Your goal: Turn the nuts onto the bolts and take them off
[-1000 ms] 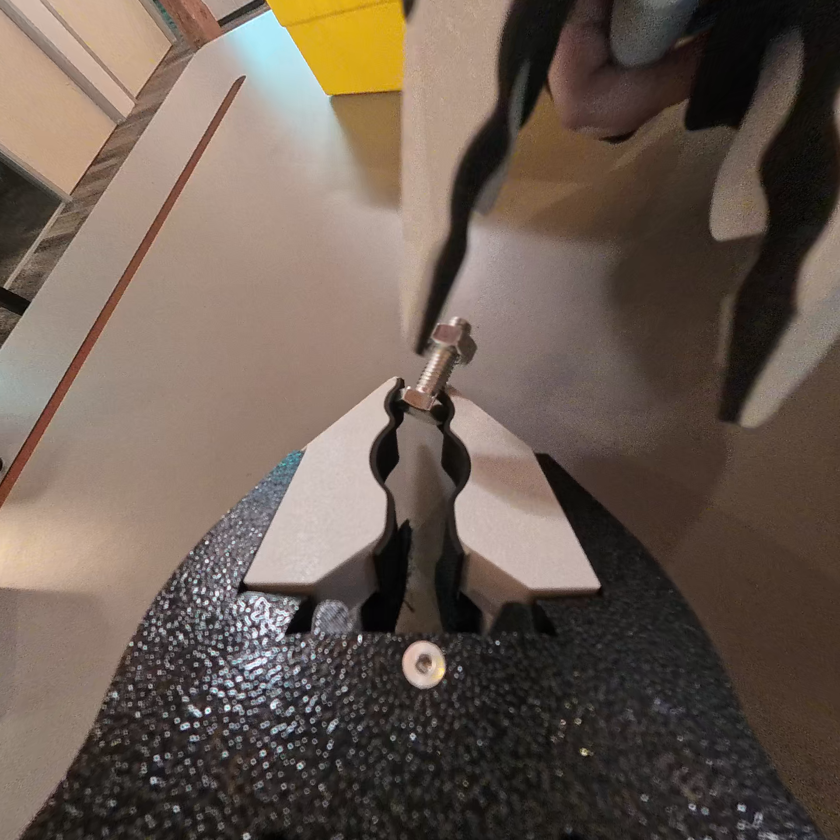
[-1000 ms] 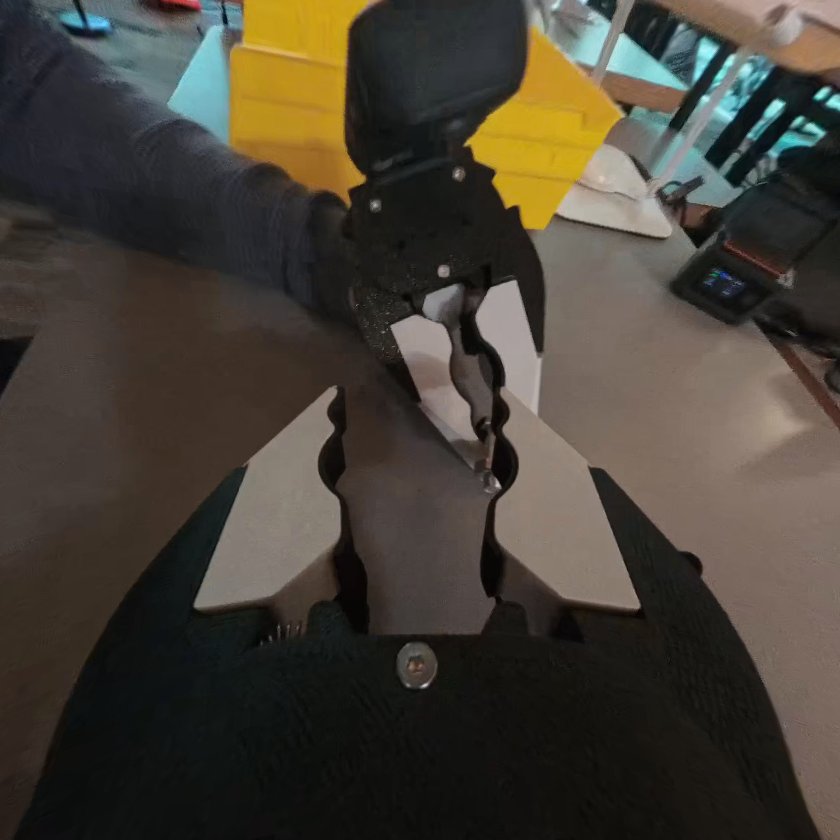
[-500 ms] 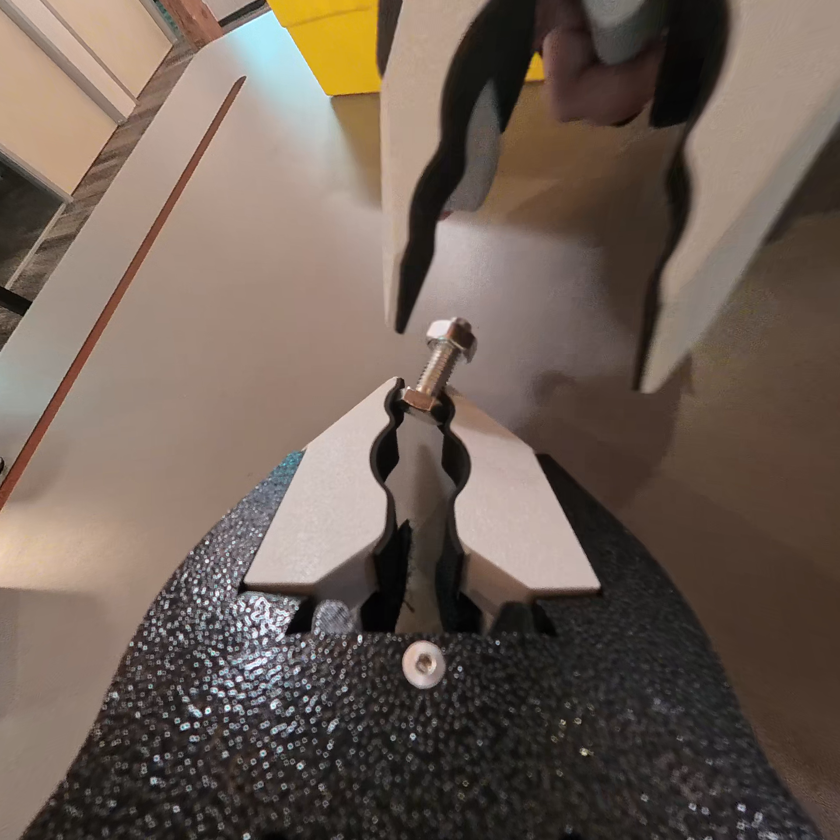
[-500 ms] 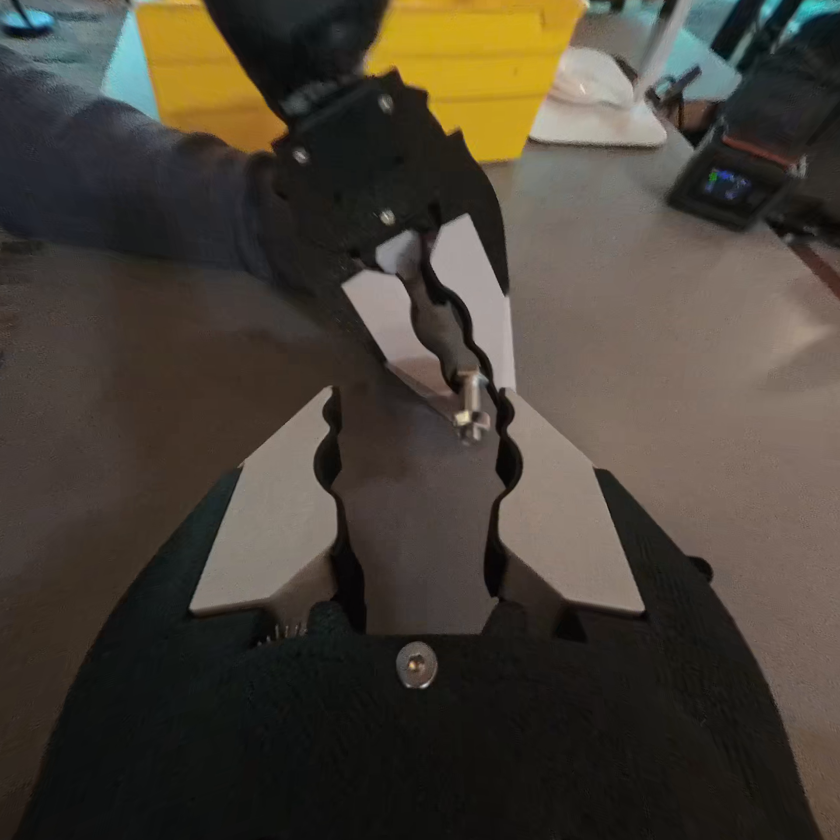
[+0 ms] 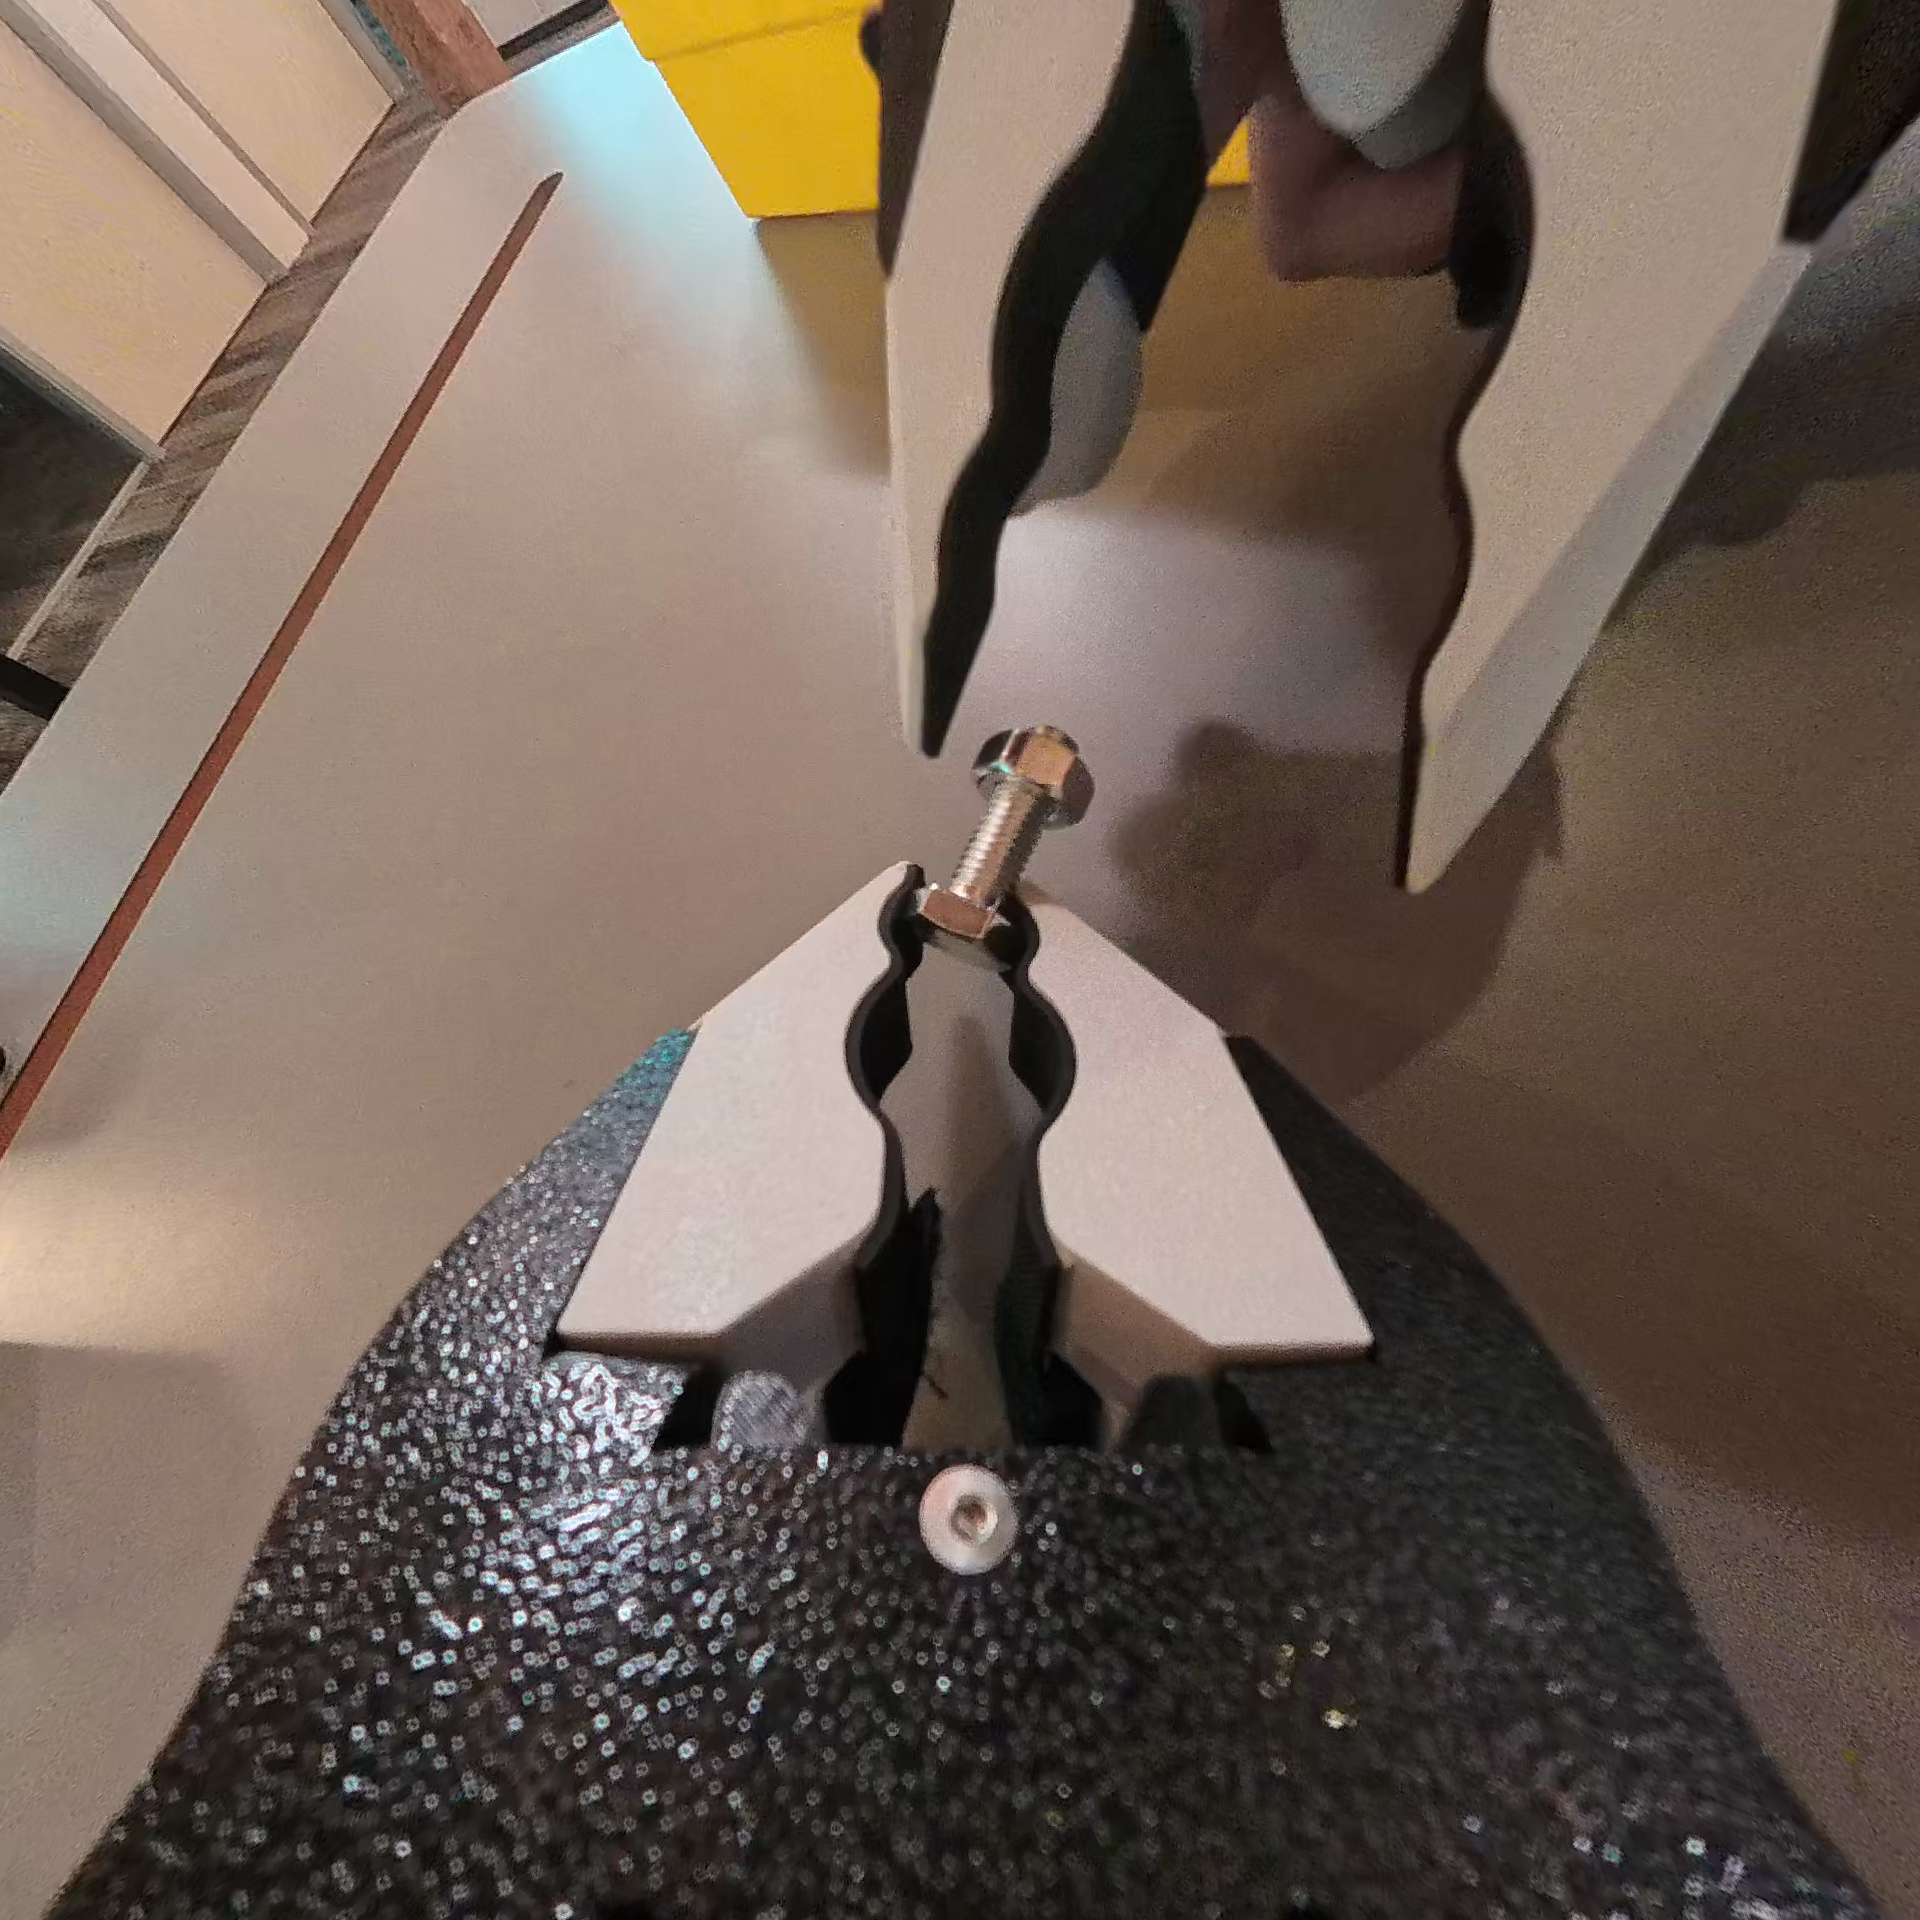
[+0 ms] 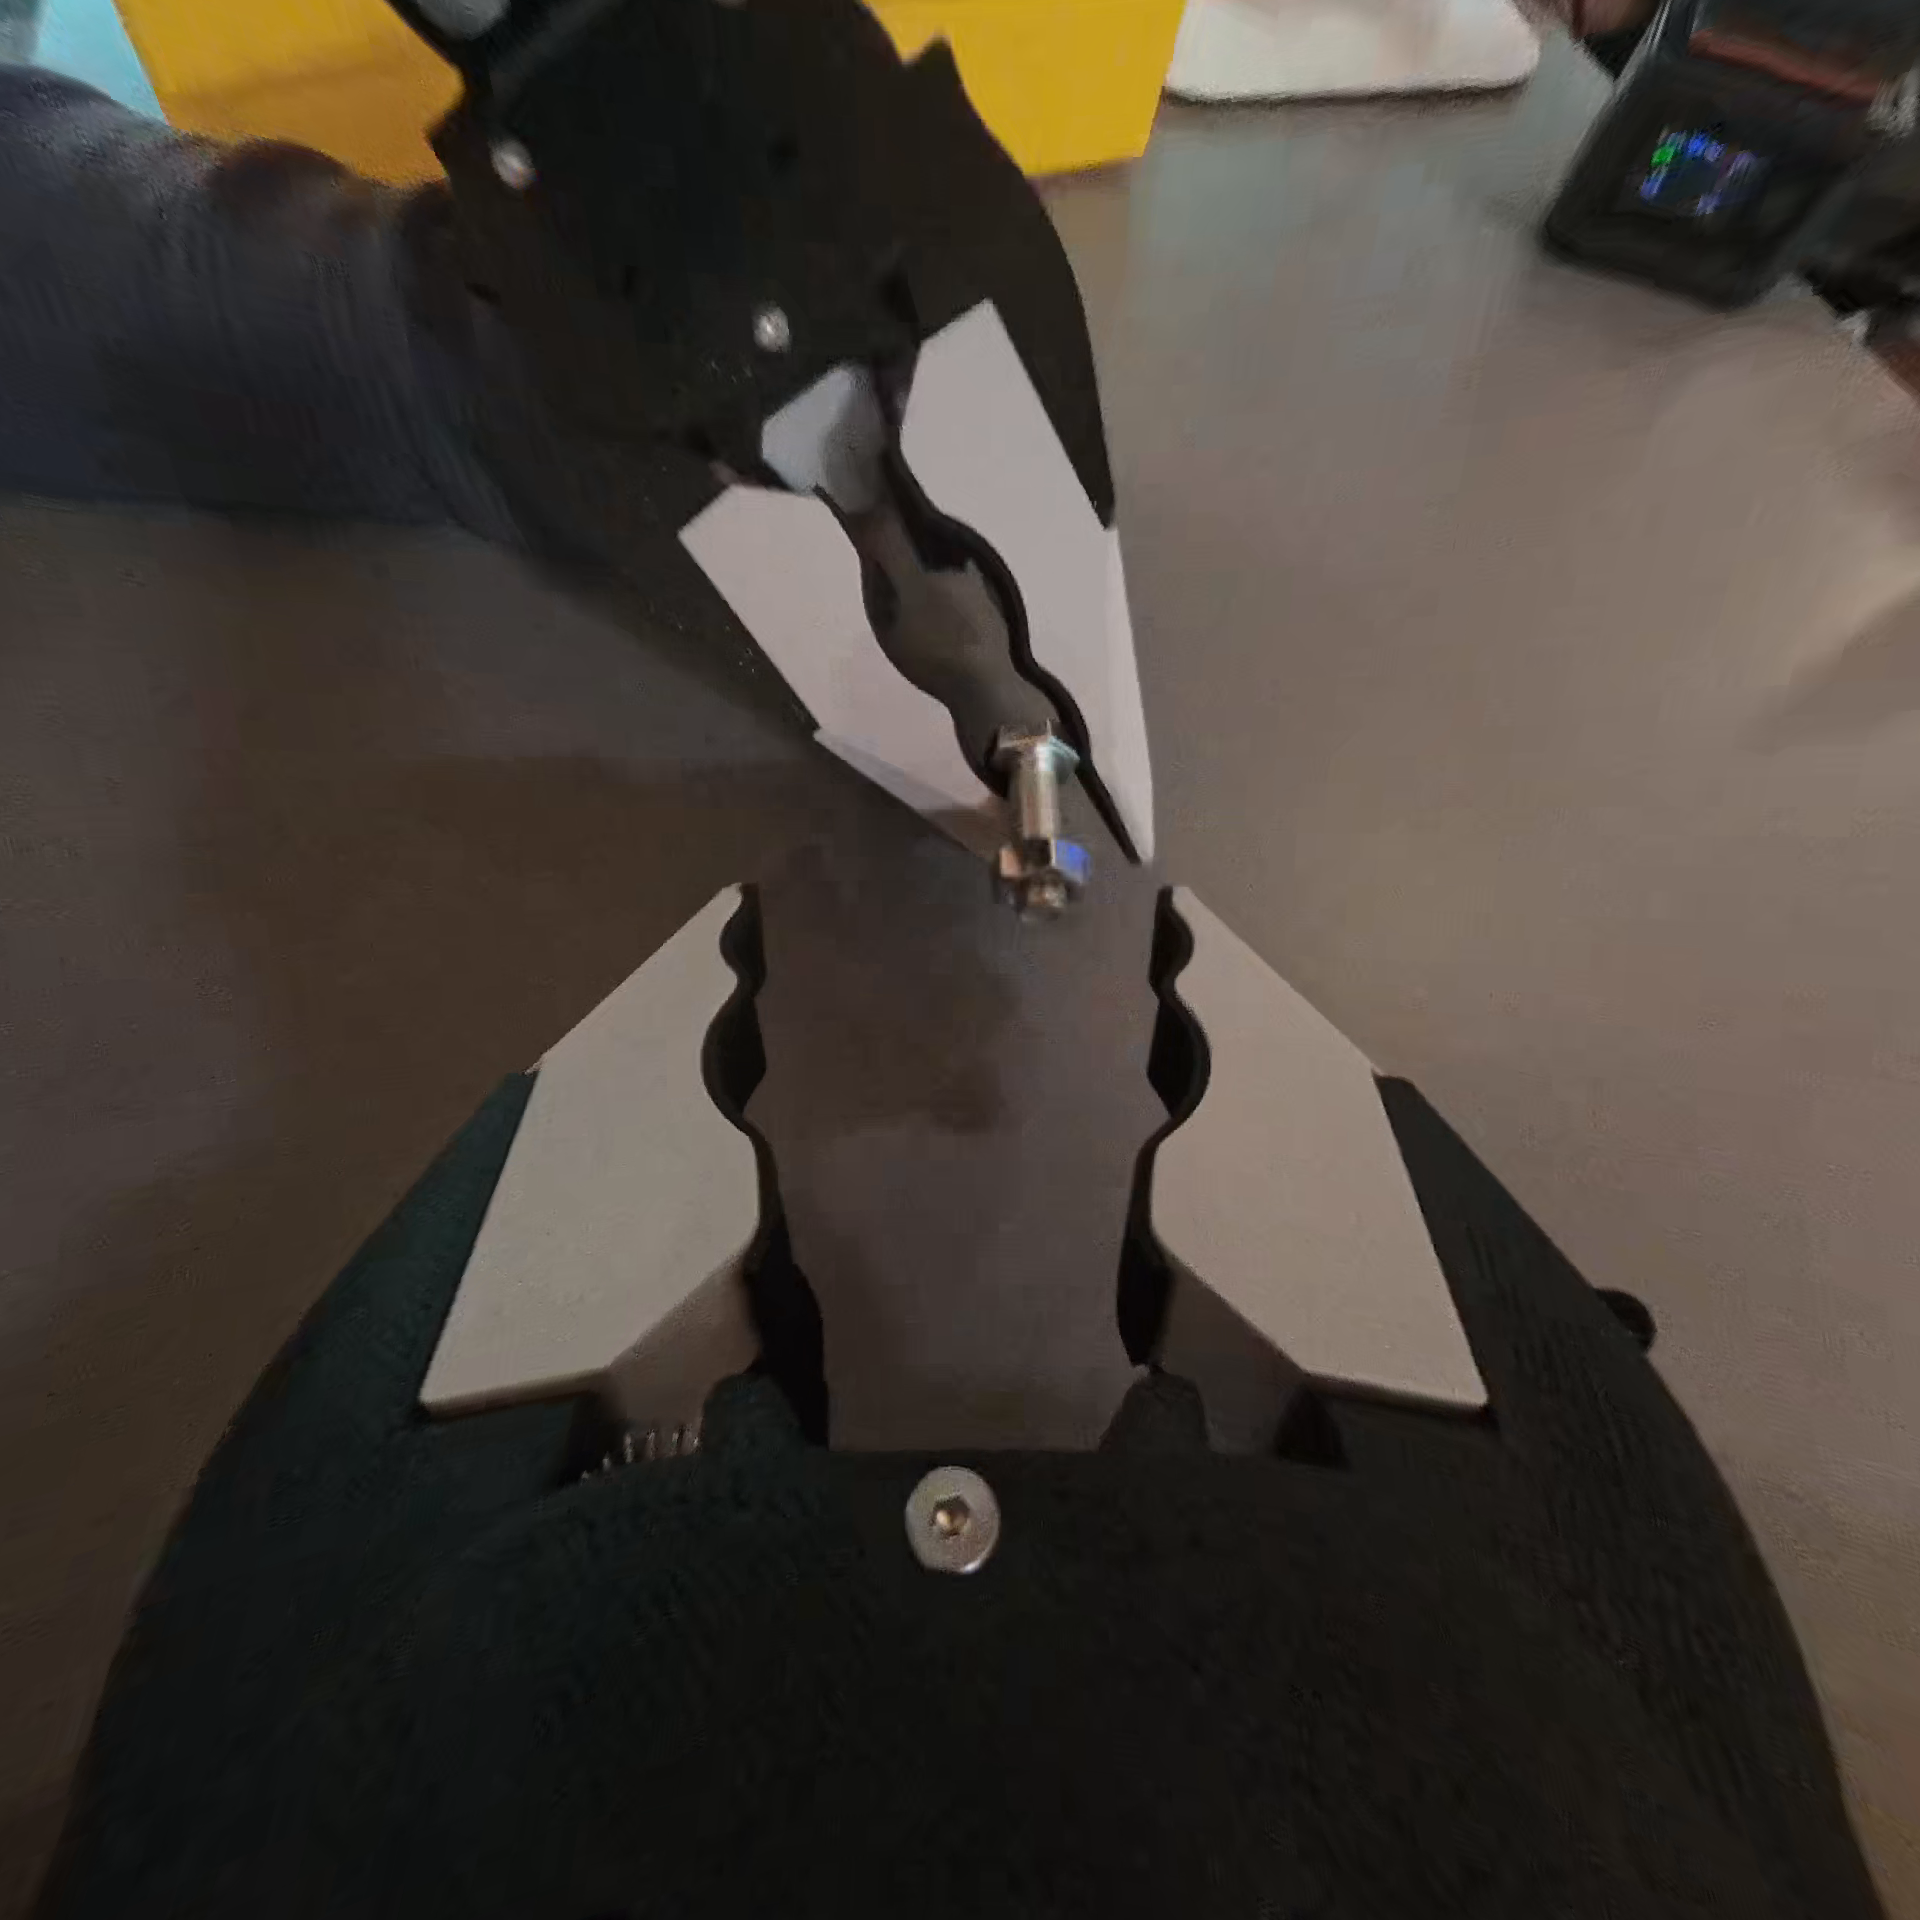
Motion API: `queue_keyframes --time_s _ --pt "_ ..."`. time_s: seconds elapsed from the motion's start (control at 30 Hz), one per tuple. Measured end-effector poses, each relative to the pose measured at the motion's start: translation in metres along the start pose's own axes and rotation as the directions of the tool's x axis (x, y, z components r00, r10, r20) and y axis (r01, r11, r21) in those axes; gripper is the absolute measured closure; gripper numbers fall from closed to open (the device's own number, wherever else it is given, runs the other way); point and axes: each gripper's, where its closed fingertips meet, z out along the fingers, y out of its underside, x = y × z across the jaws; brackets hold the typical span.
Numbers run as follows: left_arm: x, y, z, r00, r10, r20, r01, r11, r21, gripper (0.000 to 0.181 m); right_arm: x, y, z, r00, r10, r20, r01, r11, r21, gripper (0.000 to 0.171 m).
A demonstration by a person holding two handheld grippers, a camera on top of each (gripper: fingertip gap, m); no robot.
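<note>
Left tool (image 5: 964, 914), seen down its own fingers: the two grey fingers are drawn almost together at the tips and clamp the hex head of a bolt (image 5: 992, 852). The threaded shank projects forward past the tips and tilts slightly to the right. A flanged nut (image 5: 1034, 779) sits at the far end of the shank, clear of the fingers.

Right tool (image 5: 1169, 810), entering from above in the left wrist view: its fingers stand wide apart and hold nothing. One fingertip (image 5: 928, 717) lies just beside the nut, on its left; whether it touches cannot be told. The other finger hangs well to the right of the nut. A hand (image 5: 1340, 197) shows behind the fingers at the top edge.

In the right wrist view, the right tool (image 6: 954, 894) shows the same wide gap, with bare bench (image 6: 1455, 831) visible between the fingers. The left tool (image 6: 1049, 810) points down toward it, carrying the bolt (image 6: 1034, 800), whose nut (image 6: 1044, 878) hangs just above and between the right tool's tips, nearer the right-hand one. A dark sleeve (image 6: 208, 332) reaches in from the left behind the left tool.

At the far side of the bench stands a yellow bin (image 5: 769, 114); its contents are hidden. A dark device with a lit screen (image 6: 1694, 177) sits at the upper right.
</note>
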Motion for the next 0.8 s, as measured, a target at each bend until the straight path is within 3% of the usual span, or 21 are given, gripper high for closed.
queue_keyframes --time_s 0.1,0.23,0.37,0.47,0.6,0.63,0.67,0.7,0.8 --pt "0.0 0.0 0.0 1.0 0.002 0.001 -0.002 1.0 0.0 0.169 -0.011 -0.004 0.005 0.998 -0.042 0.037 0.042 0.999 0.002 0.097" --pt "0.0 0.0 0.0 1.0 -0.002 0.0 0.002 1.0 -0.001 0.169 -0.038 -0.037 -0.01 0.976 -0.21 0.066 0.193 0.961 0.2 0.113" --pt "0.0 0.0 0.0 1.0 -0.001 0.001 0.001 1.0 0.0 0.169 -0.004 -0.009 -0.008 0.999 -0.05 -0.019 0.051 0.997 0.051 0.107" --pt "0.0 0.0 0.0 1.0 -0.001 0.001 0.001 1.0 -0.001 0.169 -0.003 0.003 -0.002 1.0 -0.009 -0.003 0.009 1.0 -0.02 0.101" --pt "0.0 0.0 0.0 1.0 0.003 0.002 -0.003 1.0 0.0 0.169 -0.025 -0.013 -0.003 0.985 -0.167 0.03 0.166 0.985 0.047 0.1" --pt "0.0 0.0 0.0 1.0 -0.001 0.001 0.001 1.0 -0.001 0.169 -0.037 -0.027 -0.007 0.974 -0.213 0.078 0.201 0.97 0.133 0.115" --pt "0.0 0.0 0.0 1.0 -0.005 0.0 0.005 1.0 -0.002 0.169 -0.045 -0.039 -0.012 0.97 -0.222 0.097 0.198 0.958 0.209 0.118" --pt "-0.001 0.0 0.0 1.0 -0.004 0.0 0.004 1.0 -0.001 0.169 -0.042 -0.043 -0.015 0.977 -0.195 0.089 0.172 0.96 0.223 0.119" --pt "-0.001 0.0 0.0 1.0 -0.003 0.001 0.003 1.0 -0.001 0.169 -0.011 -0.018 -0.01 0.999 -0.037 0.016 0.035 0.996 0.084 0.1"
